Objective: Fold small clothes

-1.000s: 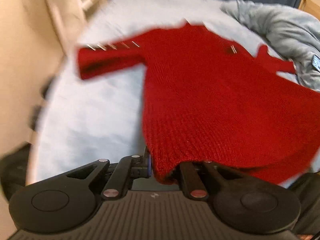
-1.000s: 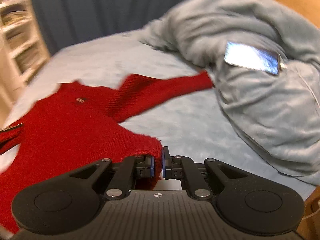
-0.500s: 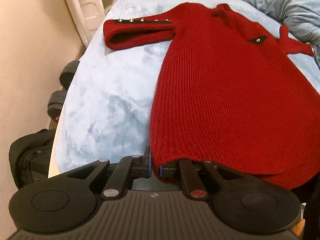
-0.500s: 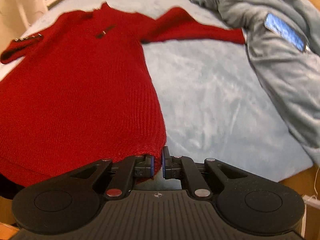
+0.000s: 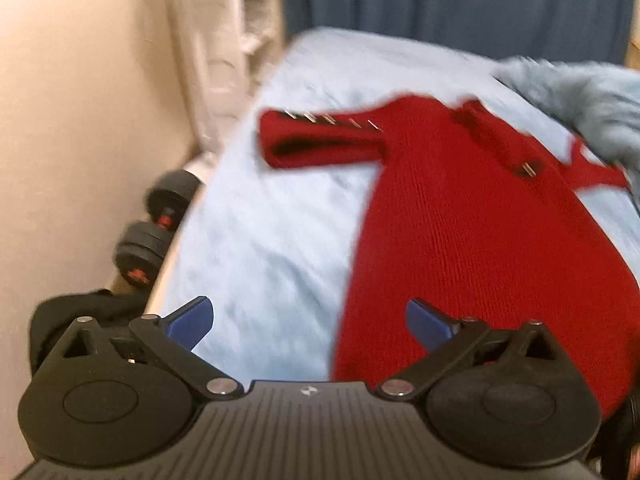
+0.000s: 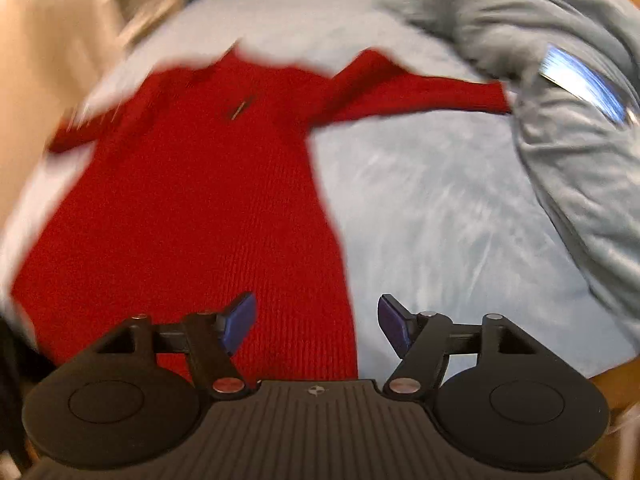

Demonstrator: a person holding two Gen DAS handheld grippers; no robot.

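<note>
A small red knitted sweater [image 5: 472,240] lies flat on the light blue bed sheet [image 5: 264,248], both sleeves spread out. Its left sleeve [image 5: 320,142] has a row of metal studs. My left gripper [image 5: 310,326] hovers over the hem's left corner, jaws opening wide, nothing pressed between the blue pads. In the right wrist view the same sweater [image 6: 192,208] fills the left half. My right gripper [image 6: 316,322] sits over the hem's right edge, jaws opening, the knit below them and not gripped. Both views are blurred by motion.
A grey-blue blanket [image 6: 560,128] is heaped at the right with a shiny phone [image 6: 584,84] on it. Black dumbbells [image 5: 160,224] and a black bag [image 5: 68,320] lie on the floor beside the bed's left edge. A white shelf [image 5: 224,32] and dark curtain [image 5: 460,4] stand behind.
Both grippers have let go of the sweater's hem and opened. The sweater, held up and pulled toward me before, now lies flat on the sheet.
</note>
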